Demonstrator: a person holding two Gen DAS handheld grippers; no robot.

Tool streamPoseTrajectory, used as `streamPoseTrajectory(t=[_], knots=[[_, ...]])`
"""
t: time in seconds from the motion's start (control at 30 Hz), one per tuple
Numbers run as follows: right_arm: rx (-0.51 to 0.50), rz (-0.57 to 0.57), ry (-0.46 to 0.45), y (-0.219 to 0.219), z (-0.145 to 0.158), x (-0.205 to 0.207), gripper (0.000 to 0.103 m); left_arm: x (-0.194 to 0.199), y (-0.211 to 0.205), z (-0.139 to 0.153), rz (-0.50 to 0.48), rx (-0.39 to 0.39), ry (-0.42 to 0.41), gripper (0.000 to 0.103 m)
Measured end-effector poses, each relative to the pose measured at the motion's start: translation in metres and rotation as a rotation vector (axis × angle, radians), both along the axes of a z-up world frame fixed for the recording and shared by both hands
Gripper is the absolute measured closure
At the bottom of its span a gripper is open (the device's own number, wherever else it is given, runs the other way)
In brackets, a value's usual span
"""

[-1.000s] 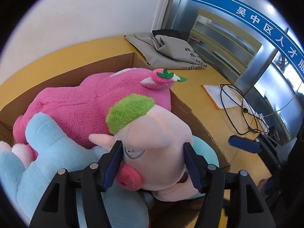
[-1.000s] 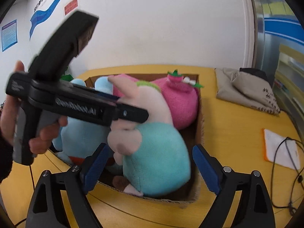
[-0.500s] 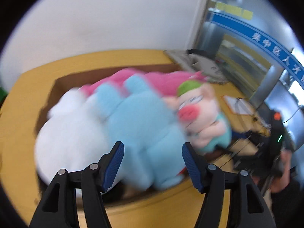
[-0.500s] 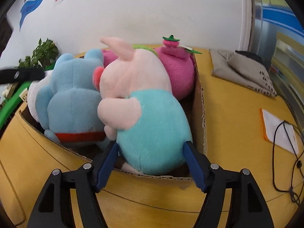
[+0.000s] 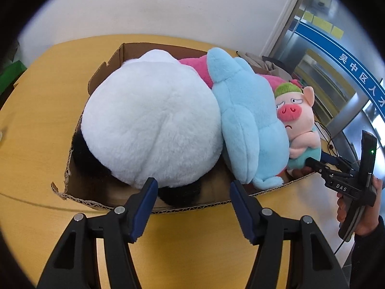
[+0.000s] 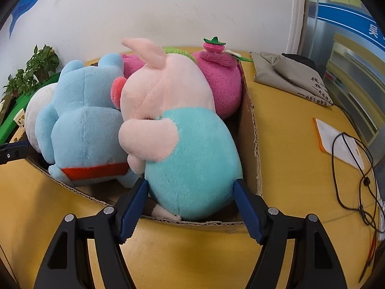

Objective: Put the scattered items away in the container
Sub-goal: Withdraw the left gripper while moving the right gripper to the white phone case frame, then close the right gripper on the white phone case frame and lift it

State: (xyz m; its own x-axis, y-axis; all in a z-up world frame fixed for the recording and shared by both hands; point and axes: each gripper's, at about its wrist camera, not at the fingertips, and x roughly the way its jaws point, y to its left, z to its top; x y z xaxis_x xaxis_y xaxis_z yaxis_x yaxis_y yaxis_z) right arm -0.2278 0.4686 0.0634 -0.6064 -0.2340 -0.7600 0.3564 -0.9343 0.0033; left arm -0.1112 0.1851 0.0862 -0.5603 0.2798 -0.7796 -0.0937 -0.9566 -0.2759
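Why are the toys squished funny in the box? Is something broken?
The cardboard box has ragged, torn edges, and the stuffed toys bulge above its rim. The pig toy sits wedged at one end, leaning on the blue toy.

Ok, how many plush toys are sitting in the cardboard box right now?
4. White-and-black round plush at the left end, light blue plush beside it, pink pig in teal trousers at the right end, magenta plush behind. Smaller ones underneath may be hidden.

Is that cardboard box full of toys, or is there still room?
Full. The cardboard box is packed wall to wall with plush toys bulging above its rim: white plush, blue plush, pig plush.
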Motion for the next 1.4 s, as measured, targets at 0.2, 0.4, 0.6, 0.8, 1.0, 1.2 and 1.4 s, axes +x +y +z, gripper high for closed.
streamPoseTrajectory(t=[0.2, 0.4, 0.6, 0.8, 1.0, 1.2, 1.4], knots=[[0.028, -0.044, -0.010, 0.004, -0.001, 0.029, 0.018, 0.017, 0.000, 0.005, 0.023, -0.028, 0.011, 0.042], [0.006, -0.032, 0.103, -0.001, 0.024, 0.074, 0.000, 0.060, 0.012, 0.045, 0.133, -0.175, 0.149, 0.032], [-0.032, 0.153, 0.156, 0.011, 0.045, 0.140, 0.000, 0.113, 0.029, 0.047, 0.081, -0.062, 0.127, 0.024], [0.051, 0.424, -0.036, 0.020, -0.006, 0.190, 0.005, 0.147, 0.078, 0.006, -0.068, -0.007, 0.006, 0.024], [0.087, 0.390, -0.132, 0.032, -0.041, 0.185, 0.033, 0.172, 0.127, -0.035, -0.214, 0.004, -0.115, 0.026], [0.073, 0.395, -0.152, 0.032, -0.049, 0.183, 0.080, 0.180, 0.161, -0.067, -0.306, 0.021, -0.240, 0.056], [0.079, 0.339, -0.110, 0.031, -0.046, 0.187, 0.090, 0.188, 0.183, -0.080, -0.334, -0.048, -0.282, 0.097]])
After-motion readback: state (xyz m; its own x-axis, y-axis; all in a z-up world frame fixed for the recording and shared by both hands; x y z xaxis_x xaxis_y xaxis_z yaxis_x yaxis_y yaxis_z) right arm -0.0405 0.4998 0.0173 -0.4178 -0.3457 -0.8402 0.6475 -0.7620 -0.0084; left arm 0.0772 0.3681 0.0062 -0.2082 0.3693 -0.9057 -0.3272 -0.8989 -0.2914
